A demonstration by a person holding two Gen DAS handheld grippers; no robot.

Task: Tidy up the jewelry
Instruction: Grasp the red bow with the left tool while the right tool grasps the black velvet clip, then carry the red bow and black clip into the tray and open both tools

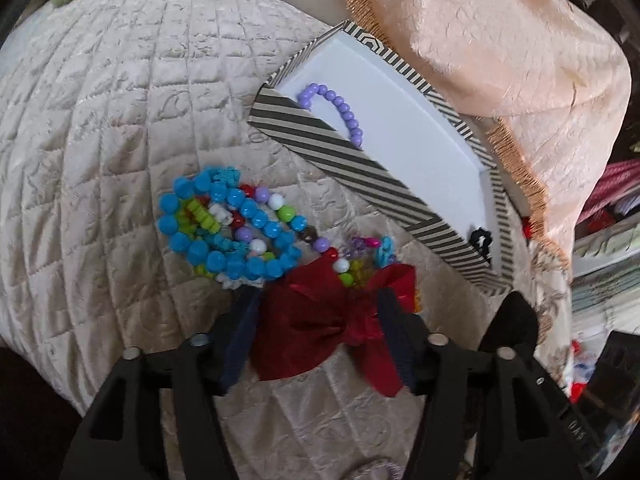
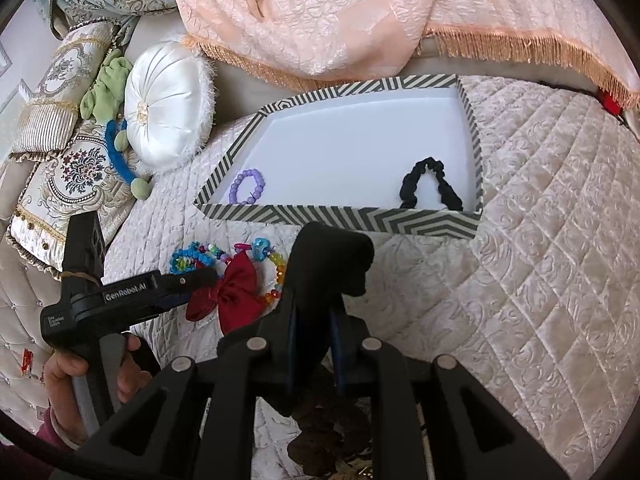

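A striped box [image 1: 344, 172] [image 2: 348, 222] with a white floor lies on the quilted bed. It holds a purple bead bracelet [image 1: 340, 106] [image 2: 248, 186] and a black scrunchie [image 2: 430, 186] [image 1: 482, 240]. In front of it lies a heap of bead bracelets [image 1: 228, 228] [image 2: 192, 258]. My left gripper [image 1: 316, 316] [image 2: 192, 286] is open with its fingers on either side of a dark red bow [image 1: 320, 328] [image 2: 230, 296]. My right gripper [image 2: 312, 320] is shut on a black fabric piece [image 2: 332, 264], held above the bed in front of the box. A brown scrunchie [image 2: 324, 436] lies below it.
A peach fringed blanket [image 1: 500, 60] [image 2: 360, 16] lies behind the box. A white round cushion [image 2: 166, 108], a green and blue soft toy [image 2: 110, 92] and patterned pillows [image 2: 68, 168] sit at the left. Shelves [image 1: 604, 248] stand past the bed's right edge.
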